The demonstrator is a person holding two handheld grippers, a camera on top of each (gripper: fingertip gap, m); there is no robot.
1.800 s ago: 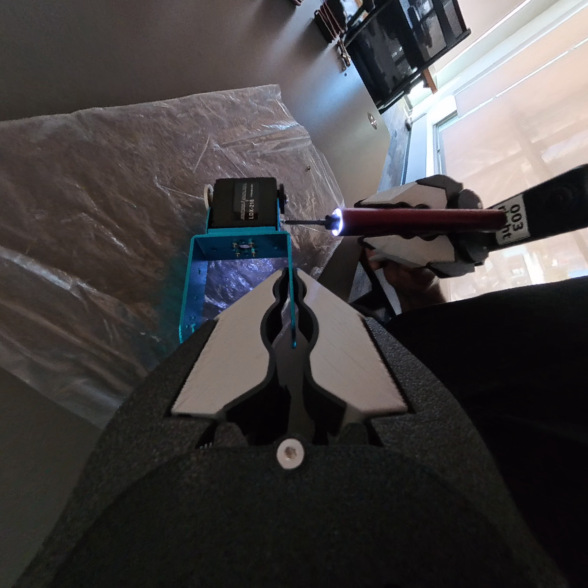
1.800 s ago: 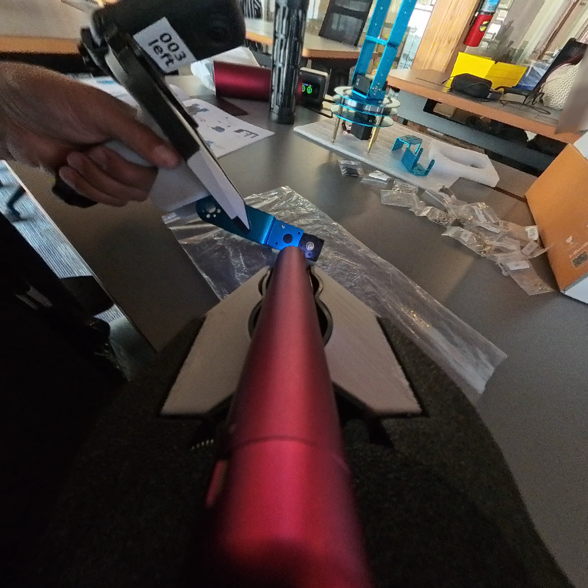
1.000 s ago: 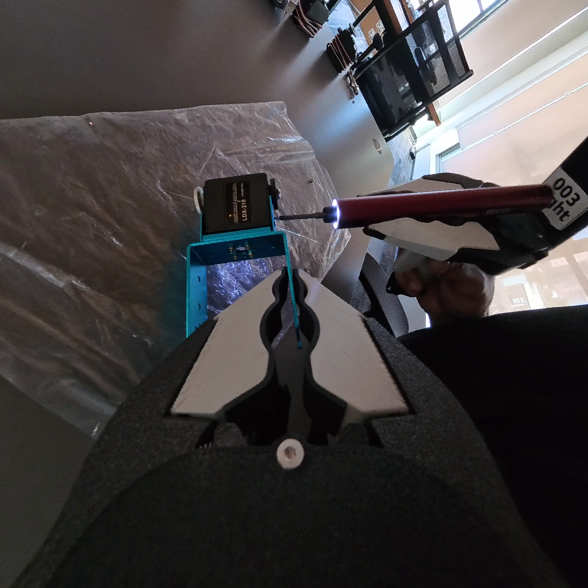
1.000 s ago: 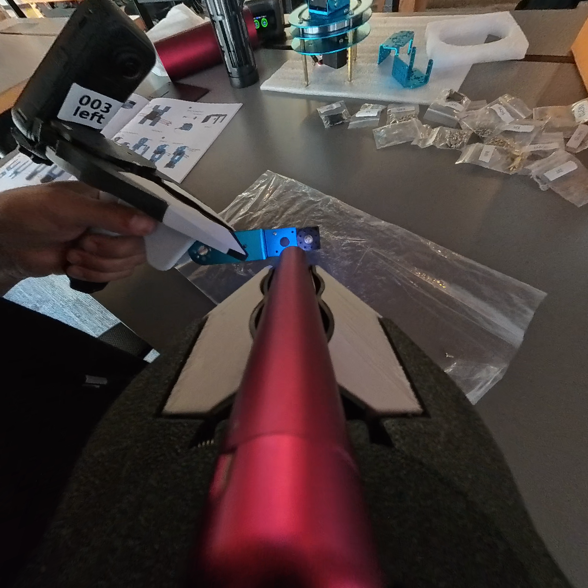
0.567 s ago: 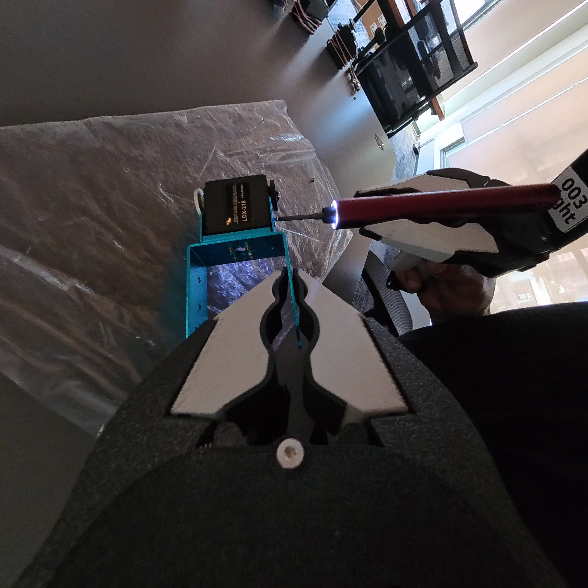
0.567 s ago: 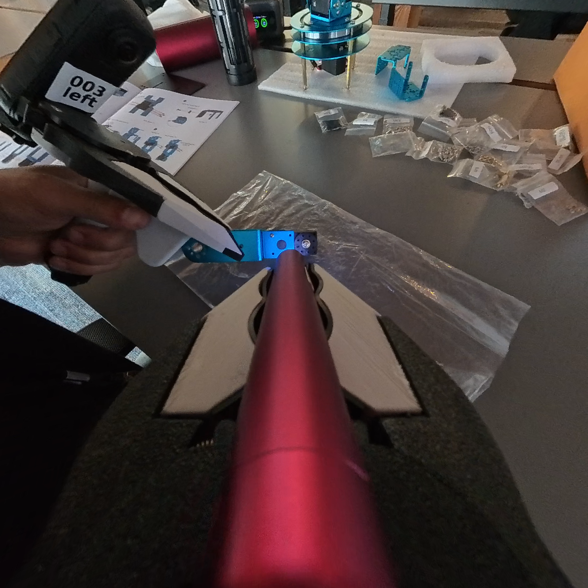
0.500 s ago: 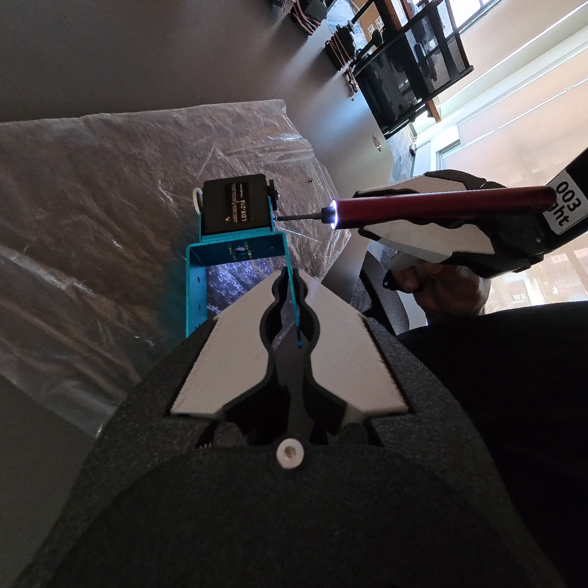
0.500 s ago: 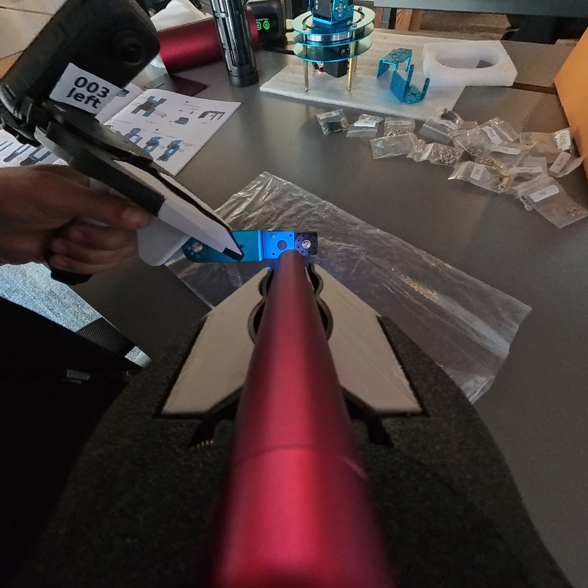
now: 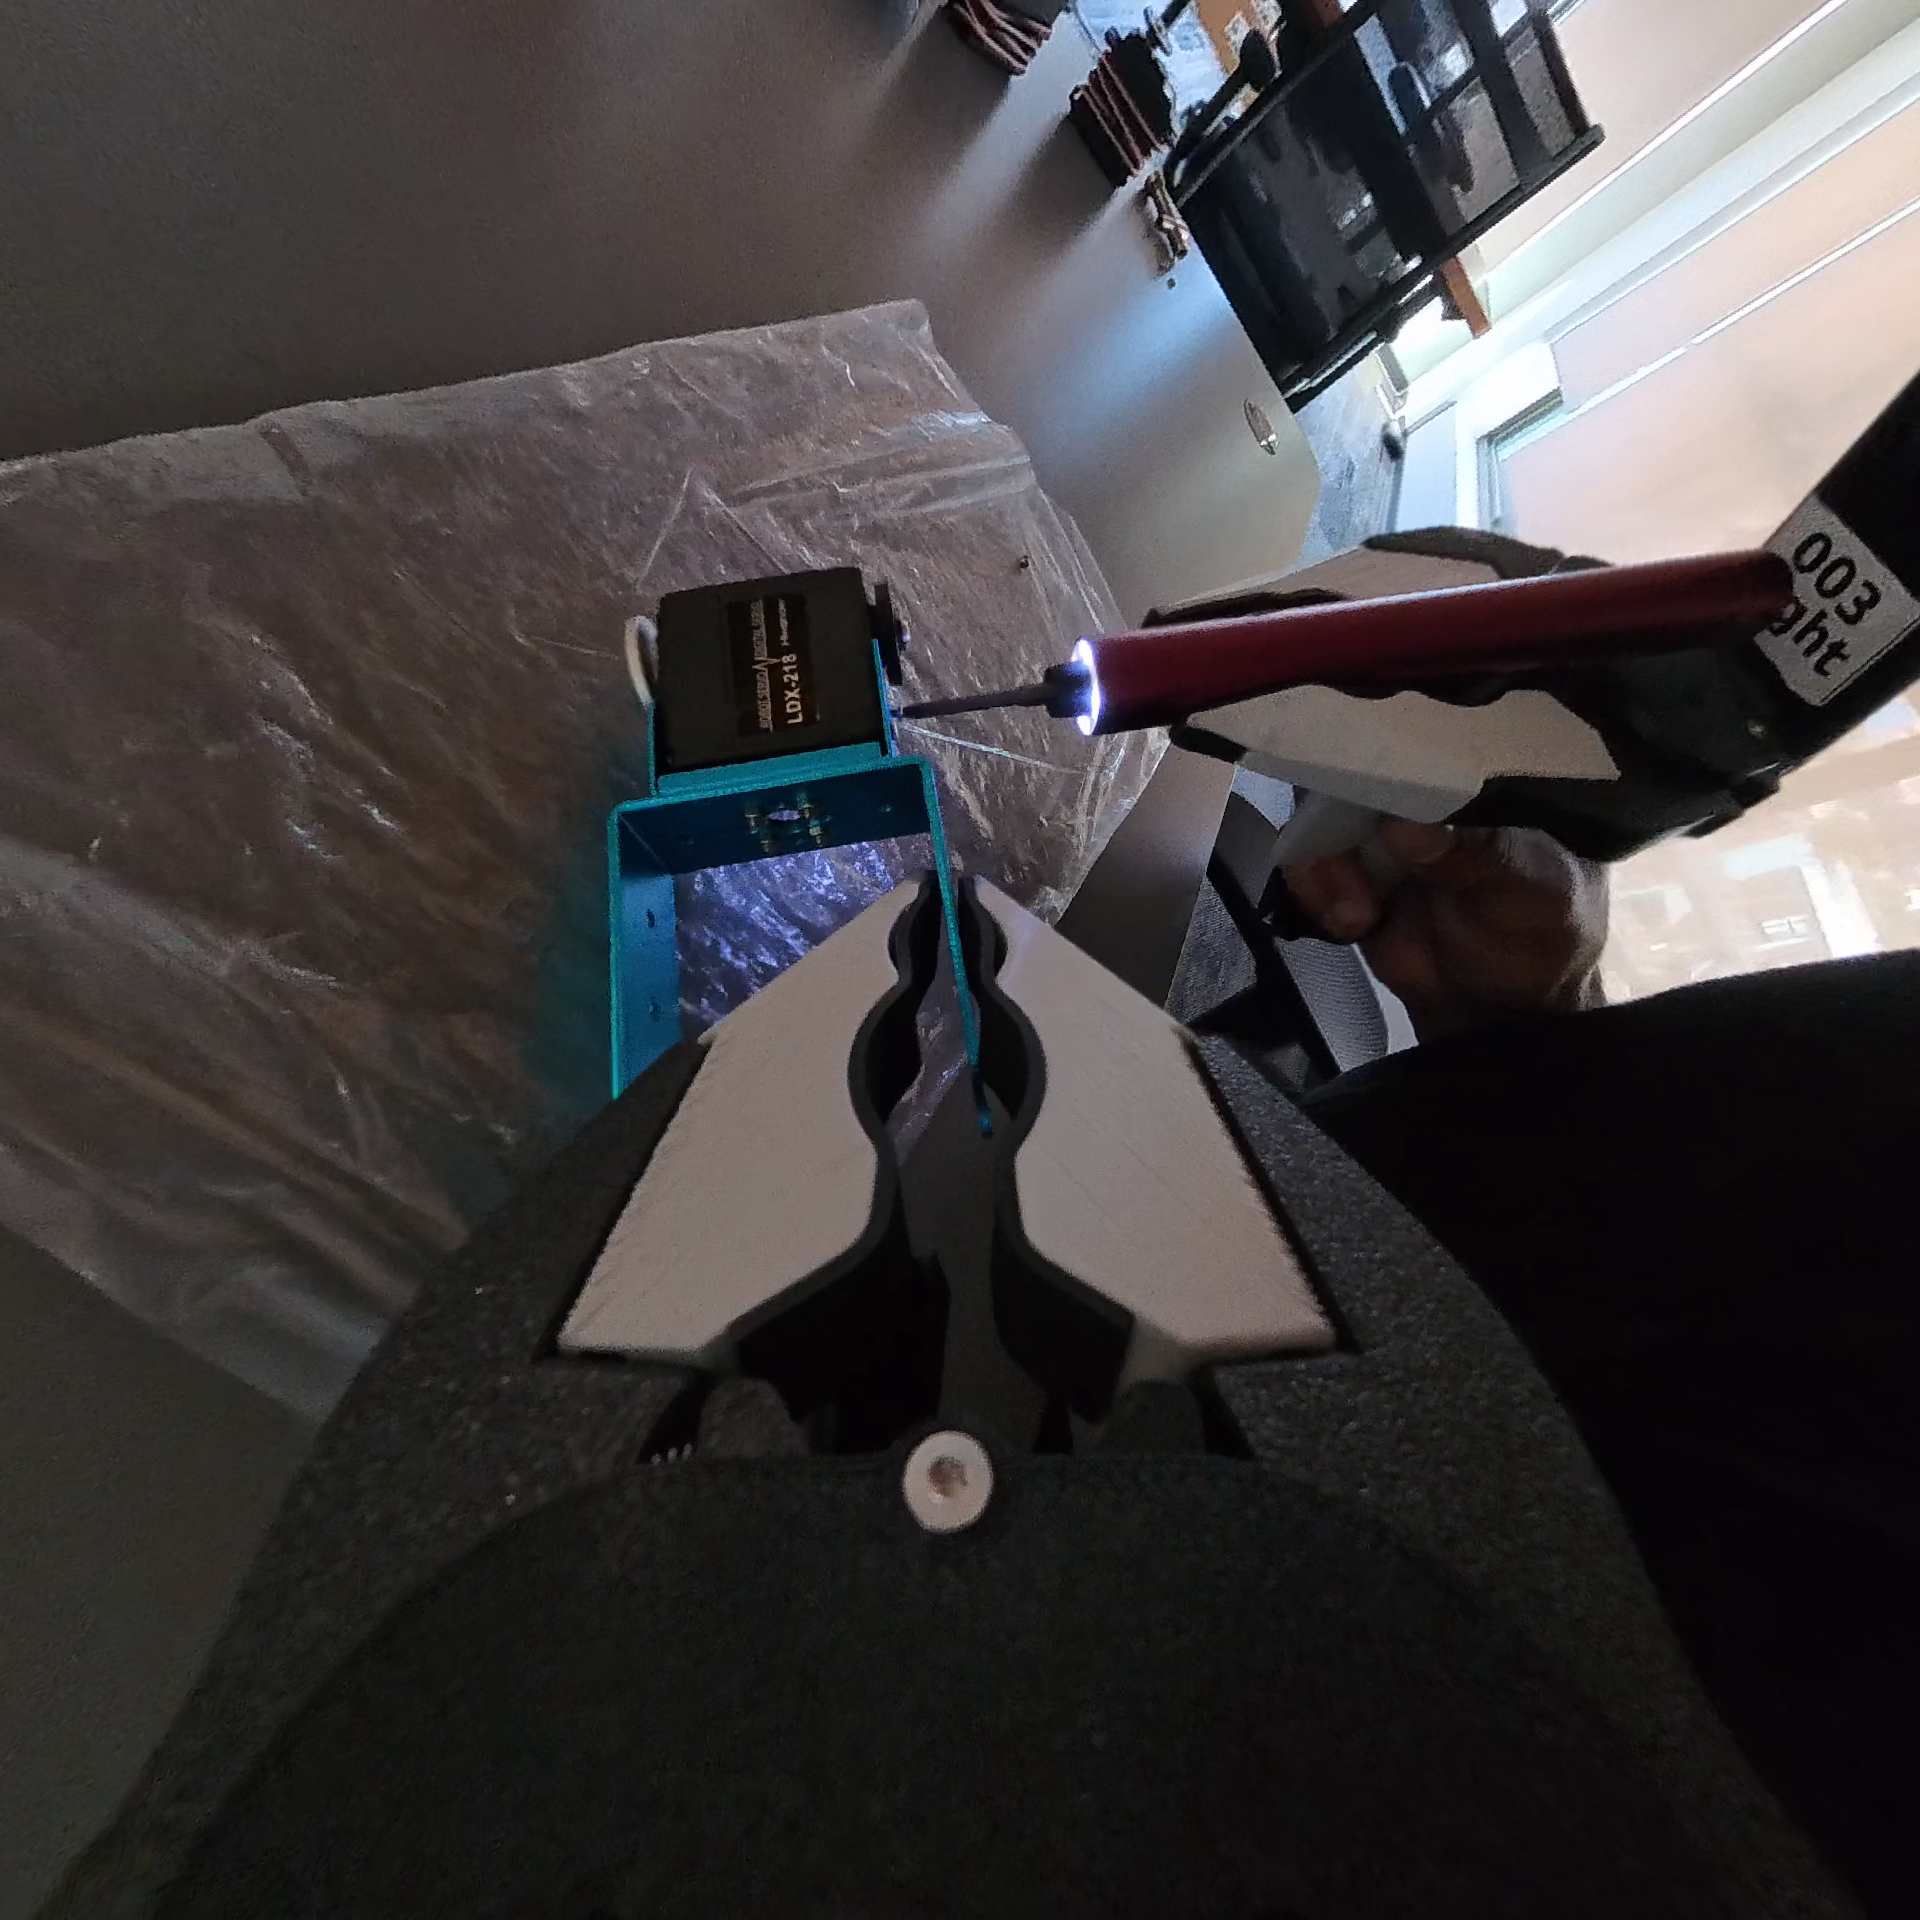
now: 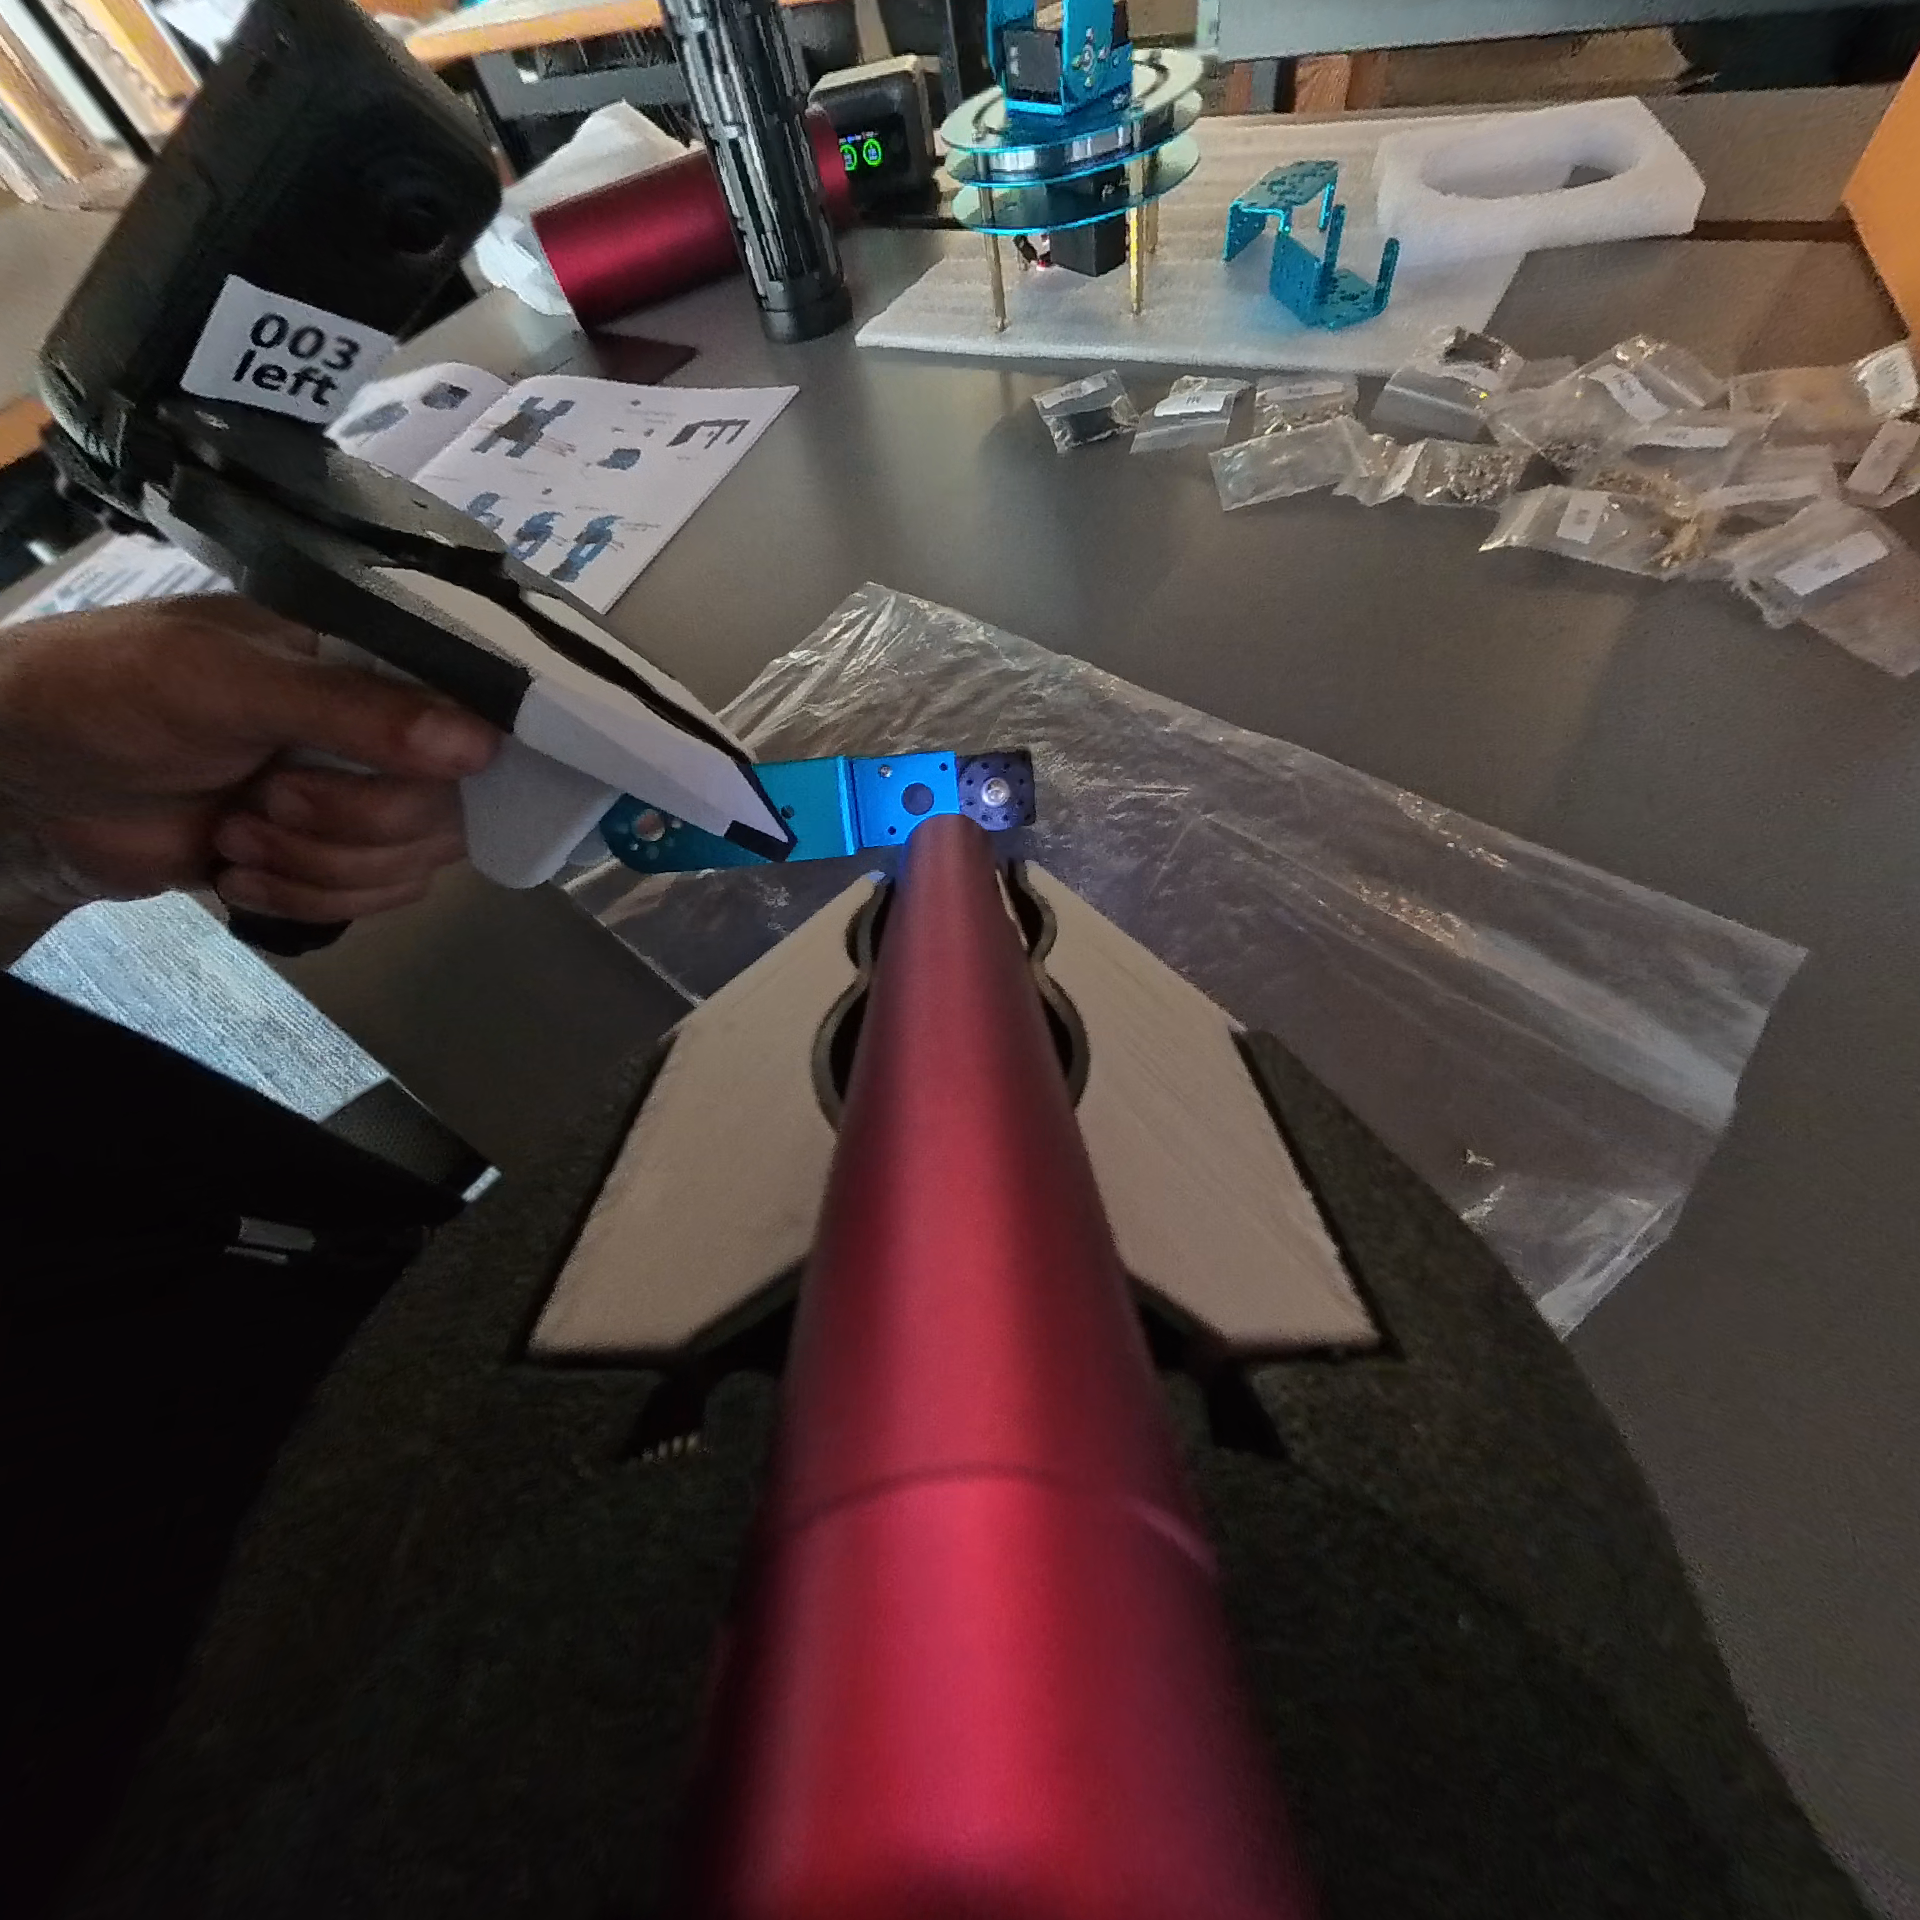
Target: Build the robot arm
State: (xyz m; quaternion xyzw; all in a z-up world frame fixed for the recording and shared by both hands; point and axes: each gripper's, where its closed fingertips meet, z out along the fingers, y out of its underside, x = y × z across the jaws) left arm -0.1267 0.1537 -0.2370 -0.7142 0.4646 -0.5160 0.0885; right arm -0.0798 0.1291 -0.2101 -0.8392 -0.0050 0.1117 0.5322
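Plainly, left tongs (image 9: 948,914) clamp labelled servo bracket (image 9: 774,821); right tongs (image 10: 940,894) clamp red screwdriver (image 10: 966,1351).

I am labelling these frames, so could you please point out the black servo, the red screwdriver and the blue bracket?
black servo (image 9: 769,670), left wrist view, on its labelled face.
red screwdriver (image 10: 961,1195), right wrist view, mid-barrel.
blue bracket (image 9: 774,816), left wrist view, on its cross plate.
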